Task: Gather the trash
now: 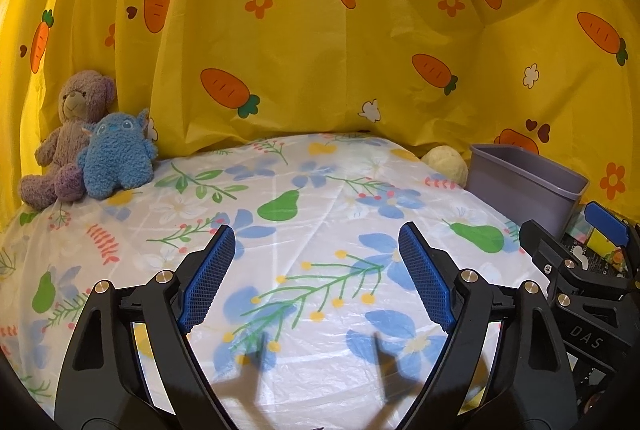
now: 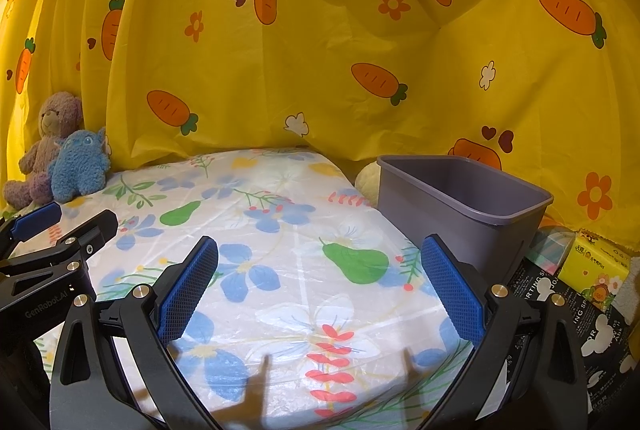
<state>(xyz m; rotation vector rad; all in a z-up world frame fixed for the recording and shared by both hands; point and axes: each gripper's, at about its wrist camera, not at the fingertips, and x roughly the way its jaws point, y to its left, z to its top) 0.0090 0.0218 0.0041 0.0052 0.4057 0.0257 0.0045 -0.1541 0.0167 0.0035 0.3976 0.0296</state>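
Note:
A grey plastic bin (image 2: 464, 205) stands upright and looks empty at the right edge of the floral-covered table (image 2: 280, 230); it also shows in the left wrist view (image 1: 524, 181). My left gripper (image 1: 316, 242) is open and empty above the table's middle. My right gripper (image 2: 320, 250) is open and empty, just left of the bin. The right gripper shows at the right edge of the left wrist view (image 1: 600, 230), and the left gripper at the left edge of the right wrist view (image 2: 60, 222). No loose trash shows on the table.
A purple teddy bear (image 1: 68, 133) and a blue plush toy (image 1: 116, 161) sit at the table's far left corner. A pale yellow ball (image 1: 446, 161) lies behind the bin. A yellow tissue pack (image 2: 592, 266) lies on black printed material right of the bin. A yellow carrot-print curtain (image 1: 320, 29) hangs behind.

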